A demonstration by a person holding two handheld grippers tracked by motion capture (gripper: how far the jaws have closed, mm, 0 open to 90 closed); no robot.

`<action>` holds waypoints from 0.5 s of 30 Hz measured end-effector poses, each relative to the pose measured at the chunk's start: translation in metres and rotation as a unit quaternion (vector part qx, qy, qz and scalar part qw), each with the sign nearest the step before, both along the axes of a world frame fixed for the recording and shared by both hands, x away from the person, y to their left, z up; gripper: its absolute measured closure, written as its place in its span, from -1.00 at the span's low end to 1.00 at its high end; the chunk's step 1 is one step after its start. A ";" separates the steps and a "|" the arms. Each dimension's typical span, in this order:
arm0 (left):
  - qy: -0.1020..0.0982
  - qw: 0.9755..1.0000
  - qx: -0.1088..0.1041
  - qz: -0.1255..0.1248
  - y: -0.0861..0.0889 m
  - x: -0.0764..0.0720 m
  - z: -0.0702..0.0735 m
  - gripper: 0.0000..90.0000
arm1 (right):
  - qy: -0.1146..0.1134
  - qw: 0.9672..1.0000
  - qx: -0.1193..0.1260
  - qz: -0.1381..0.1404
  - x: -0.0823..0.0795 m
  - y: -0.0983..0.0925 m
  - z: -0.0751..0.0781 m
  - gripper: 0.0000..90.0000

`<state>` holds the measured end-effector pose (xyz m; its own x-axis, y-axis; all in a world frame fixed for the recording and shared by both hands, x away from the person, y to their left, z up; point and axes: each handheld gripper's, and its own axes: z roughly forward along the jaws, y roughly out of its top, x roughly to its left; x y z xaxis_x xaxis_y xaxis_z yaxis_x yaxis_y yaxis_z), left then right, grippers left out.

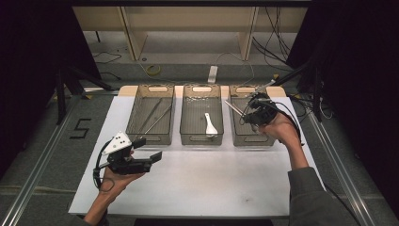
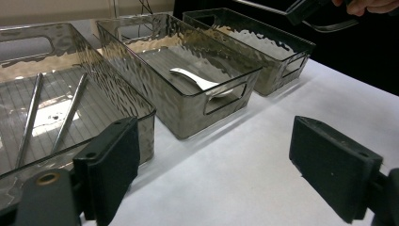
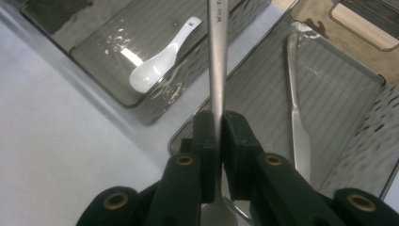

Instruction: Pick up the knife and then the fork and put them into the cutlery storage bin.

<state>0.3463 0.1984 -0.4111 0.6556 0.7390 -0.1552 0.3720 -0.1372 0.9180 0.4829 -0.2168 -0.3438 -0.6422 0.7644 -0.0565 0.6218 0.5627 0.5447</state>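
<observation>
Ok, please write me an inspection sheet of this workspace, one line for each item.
Surface: white table, bare in front.
Job's things: metal utensil in the right claw, over the right bin, where another utensil lies.
Clutter: white spoon in the middle bin; two metal sticks in the left bin.
Grippers: left claw open, over the table; right claw shut.
Cables: one trails from each claw.
Surroundings: floor cables, dark curtains.

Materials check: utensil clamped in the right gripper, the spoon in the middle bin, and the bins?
Utensil in the right gripper: likely stainless steel; grey brushed sheen, stamped mark on the handle.
Spoon: glossy white, probably ceramic, possibly melamine.
Bins: see-through smoky plastic, it seems, with rippled walls and ribbed floors.
</observation>
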 end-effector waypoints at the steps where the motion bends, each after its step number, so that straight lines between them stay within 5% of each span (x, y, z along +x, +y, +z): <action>1: 0.000 1.000 0.000 0.000 0.000 0.000 0.000 -0.64 | 0.000 1.000 0.001 -0.003 0.001 -0.001 0.000 0.89; 15: -0.001 1.000 0.000 0.000 0.000 0.000 0.000 -0.63 | 0.006 1.000 0.010 -0.026 0.020 -0.008 -0.003 0.89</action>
